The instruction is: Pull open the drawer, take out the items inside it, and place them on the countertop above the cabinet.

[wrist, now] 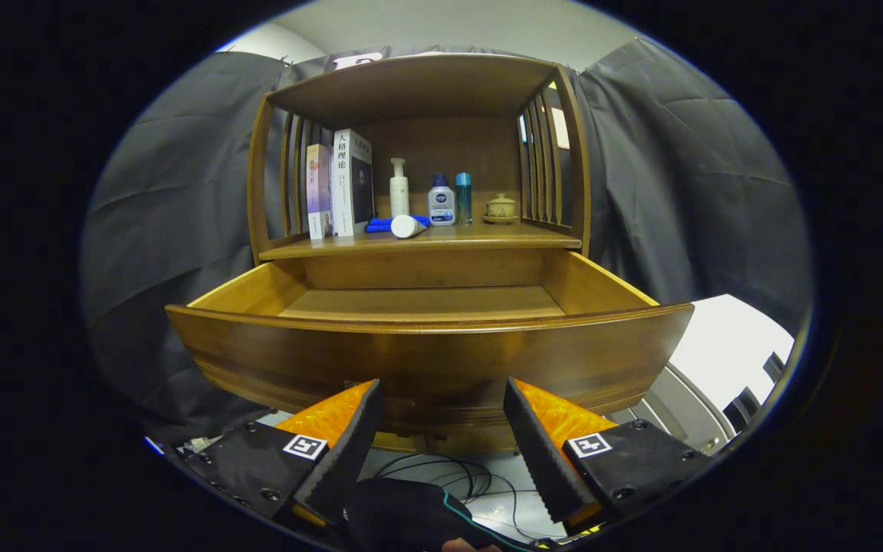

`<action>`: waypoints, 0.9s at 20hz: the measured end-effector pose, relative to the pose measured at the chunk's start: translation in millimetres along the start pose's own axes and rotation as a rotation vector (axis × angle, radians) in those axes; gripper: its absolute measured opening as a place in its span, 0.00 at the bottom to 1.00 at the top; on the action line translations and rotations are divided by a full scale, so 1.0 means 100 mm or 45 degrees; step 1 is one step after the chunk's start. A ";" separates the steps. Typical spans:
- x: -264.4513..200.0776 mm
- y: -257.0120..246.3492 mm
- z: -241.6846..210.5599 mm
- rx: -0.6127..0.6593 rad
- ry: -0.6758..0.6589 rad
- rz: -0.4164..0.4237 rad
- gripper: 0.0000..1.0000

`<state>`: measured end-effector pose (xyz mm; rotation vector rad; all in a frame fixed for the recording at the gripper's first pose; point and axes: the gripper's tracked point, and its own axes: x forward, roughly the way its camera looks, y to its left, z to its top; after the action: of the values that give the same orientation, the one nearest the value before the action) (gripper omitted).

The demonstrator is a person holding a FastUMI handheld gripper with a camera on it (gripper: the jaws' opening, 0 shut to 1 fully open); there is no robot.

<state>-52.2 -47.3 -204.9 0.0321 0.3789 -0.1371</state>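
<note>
The wooden drawer (426, 349) of the cabinet stands pulled out toward me, and the part of its floor I can see is bare. My gripper (441, 399) is open just in front of the drawer's front panel, its orange-and-black fingers (342, 429) apart with nothing between them. On the countertop (487, 238) above the drawer lie a white tube (407, 226) and a blue item (382, 224) behind it. Upright bottles, a white pump bottle (398, 188), a blue-capped bottle (441, 201) and a teal one (463, 198), stand further back.
Two books (340, 184) lean at the left of the shelf and a small lidded pot (500, 208) sits at the right. Slatted side walls and a top board enclose the countertop. Black cables (441, 471) lie on the floor below, and a dark glove (411, 514) shows between the fingers.
</note>
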 end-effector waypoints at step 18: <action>0.05 0.22 0.06 0.005 -0.059 -0.022 0.98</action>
<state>-42.4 -26.9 -201.3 0.0292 0.3326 -0.1552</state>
